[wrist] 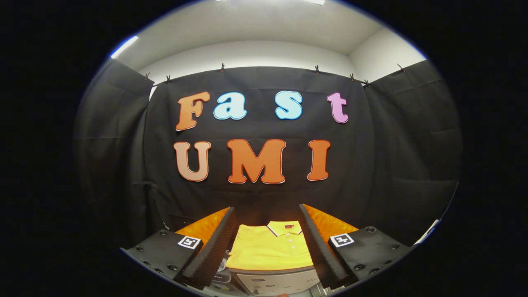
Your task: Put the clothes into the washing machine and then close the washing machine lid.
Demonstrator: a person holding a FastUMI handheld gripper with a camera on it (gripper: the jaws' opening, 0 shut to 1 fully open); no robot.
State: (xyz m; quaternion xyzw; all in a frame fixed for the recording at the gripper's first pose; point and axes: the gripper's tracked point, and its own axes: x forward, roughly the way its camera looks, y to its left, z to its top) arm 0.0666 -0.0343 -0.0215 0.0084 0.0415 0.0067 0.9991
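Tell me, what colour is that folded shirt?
Yellow, with a dark-edged collar; the shirt shows best in the gripper view, between the open gripper fingers.

We saw a bright yellow shirt point(270, 249), plain across the body, its collar edged with a thin dark and white stripe and a small red tag inside the neck. White buttons ran down its placket. Under it sat a light grey box point(276, 281). The cloth point(392, 165) behind was black, the wall point(247, 53) above it white. The tool point(268, 235) bore square black-and-white markers.
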